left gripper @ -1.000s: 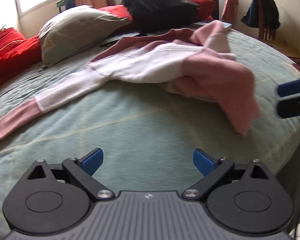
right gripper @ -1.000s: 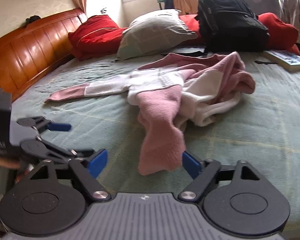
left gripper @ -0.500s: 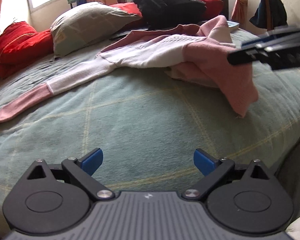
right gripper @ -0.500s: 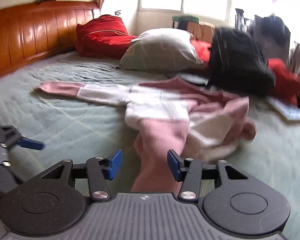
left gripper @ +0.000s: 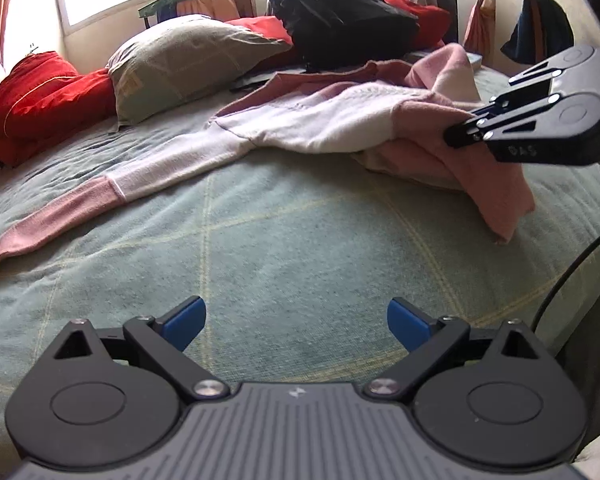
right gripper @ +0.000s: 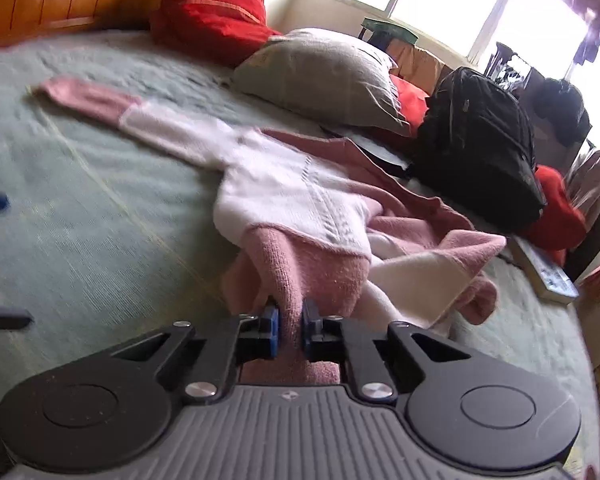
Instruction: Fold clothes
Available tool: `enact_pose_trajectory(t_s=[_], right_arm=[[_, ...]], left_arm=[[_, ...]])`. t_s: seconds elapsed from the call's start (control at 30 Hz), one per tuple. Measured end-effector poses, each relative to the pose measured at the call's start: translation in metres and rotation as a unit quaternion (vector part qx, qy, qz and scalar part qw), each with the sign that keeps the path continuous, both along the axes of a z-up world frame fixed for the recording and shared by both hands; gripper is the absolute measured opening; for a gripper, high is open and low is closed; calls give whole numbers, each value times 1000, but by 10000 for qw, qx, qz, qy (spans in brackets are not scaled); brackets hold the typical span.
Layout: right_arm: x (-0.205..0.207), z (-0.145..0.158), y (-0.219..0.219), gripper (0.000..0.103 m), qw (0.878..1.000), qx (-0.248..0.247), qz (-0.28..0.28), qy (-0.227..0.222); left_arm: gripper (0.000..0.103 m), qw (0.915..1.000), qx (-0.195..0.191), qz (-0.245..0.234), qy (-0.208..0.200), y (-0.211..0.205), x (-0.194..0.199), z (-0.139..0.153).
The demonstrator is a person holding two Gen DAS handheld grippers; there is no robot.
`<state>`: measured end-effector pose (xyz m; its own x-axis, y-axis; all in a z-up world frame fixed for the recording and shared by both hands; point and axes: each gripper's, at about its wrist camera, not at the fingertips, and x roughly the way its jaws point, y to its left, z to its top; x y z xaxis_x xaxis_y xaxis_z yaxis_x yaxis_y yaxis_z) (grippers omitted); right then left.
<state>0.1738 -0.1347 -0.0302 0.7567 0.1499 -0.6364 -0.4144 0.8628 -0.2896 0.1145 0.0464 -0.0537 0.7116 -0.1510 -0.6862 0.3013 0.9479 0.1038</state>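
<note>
Left gripper [left gripper: 296, 320]: we hold it spread wide and empty, low over the bed [left gripper: 300, 240]. Sweater [left gripper: 320, 124]: it lies crumpled at 12 o'clock, one sleeve [left gripper: 80, 208] stretched toward 9 o'clock. Right gripper [right gripper: 290, 326]: at 3 o'clock from the left, we have it clamped on the sweater's pink fabric [right gripper: 316, 272].

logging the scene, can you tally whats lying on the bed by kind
sweater: 1, pink and white, unfolded, right gripper pinching its pink sleeve
red cushions: 2 clumps, exact number unclear
grey pillow: 1
black backpack: 1
book: 1
total: 6
</note>
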Motion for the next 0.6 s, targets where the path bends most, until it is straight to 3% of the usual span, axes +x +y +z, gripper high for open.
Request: enact_pose_trajectory(t_s=[0.23, 0.43, 0.6], right_arm=[[14, 19, 21, 14, 9926, 1003, 430, 529], [34, 33, 45, 13, 9772, 1835, 706, 802], [44, 42, 67, 13, 9687, 2142, 898, 873]], left_arm=[[97, 9993, -164, 301, -176, 24, -2, 9], [97, 9971, -286, 641, -290, 50, -9, 15], [97, 9952, -385, 829, -360, 62, -12, 19]])
